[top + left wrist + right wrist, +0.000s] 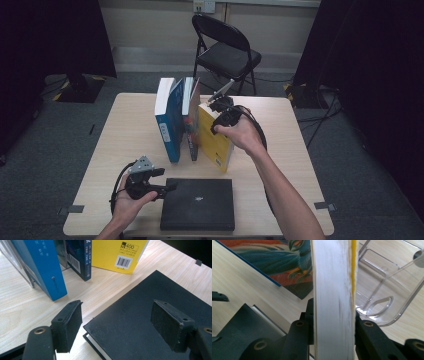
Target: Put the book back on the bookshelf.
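Left gripper: my left gripper (167, 187) sits nearest me at the table's front left, jaws apart and holding nothing; in the left gripper view (115, 323) they straddle the near left corner of the black book.
Black book: flat black hardcover book (198, 203) lying on the light wooden table (120, 145) at the front edge, just right of my left gripper; its white page edge shows under the cover in the left gripper view (155, 312).
Right gripper: my right gripper (216, 116) is farther out, past the black book, jaws clamped on the top edge of the yellow book; in the right gripper view (334, 332) the white page block fills the gap between them.
Yellow book: yellow paperback book (214, 137) stands upright at mid-table, rightmost of the row, tilted slightly; barcode visible low on its cover (117, 252).
Row beside it: dark-spined book with a colourful bird cover (191, 120) just left of the yellow one, then a blue-covered book (170, 120), leaning.
Holder: clear plastic book stand (384, 290) on the table behind the yellow book.
Far: black folding chair (227, 52) beyond the table.
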Demonstrator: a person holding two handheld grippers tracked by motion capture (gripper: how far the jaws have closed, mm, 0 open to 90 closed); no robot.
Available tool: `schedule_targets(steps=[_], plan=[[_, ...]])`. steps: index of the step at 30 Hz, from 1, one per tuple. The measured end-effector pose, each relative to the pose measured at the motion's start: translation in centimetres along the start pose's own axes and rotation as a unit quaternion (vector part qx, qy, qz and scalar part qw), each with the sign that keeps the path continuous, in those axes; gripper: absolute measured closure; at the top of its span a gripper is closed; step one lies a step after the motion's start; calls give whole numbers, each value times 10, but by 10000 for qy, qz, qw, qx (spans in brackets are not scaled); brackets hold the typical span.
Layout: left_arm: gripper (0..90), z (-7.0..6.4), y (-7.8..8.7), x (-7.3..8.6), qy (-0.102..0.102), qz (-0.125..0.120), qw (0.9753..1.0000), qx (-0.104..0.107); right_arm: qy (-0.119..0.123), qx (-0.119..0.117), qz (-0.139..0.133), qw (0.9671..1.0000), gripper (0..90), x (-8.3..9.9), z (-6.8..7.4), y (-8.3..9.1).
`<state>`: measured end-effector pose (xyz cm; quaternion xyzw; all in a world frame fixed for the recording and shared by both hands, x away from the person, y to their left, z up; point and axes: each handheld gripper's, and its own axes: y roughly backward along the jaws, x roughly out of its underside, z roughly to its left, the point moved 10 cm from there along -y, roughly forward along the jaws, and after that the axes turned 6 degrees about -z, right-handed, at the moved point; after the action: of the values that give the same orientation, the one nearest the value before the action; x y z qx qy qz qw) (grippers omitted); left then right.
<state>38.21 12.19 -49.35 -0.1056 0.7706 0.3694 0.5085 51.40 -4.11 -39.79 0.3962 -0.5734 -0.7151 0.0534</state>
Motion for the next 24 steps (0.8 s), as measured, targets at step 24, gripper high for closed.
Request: schedule_targets(steps=[24], plan=[[252,0,-2,1,-43,79,10000,27,-354,336,360,9982,753,-1,-1,-2]])
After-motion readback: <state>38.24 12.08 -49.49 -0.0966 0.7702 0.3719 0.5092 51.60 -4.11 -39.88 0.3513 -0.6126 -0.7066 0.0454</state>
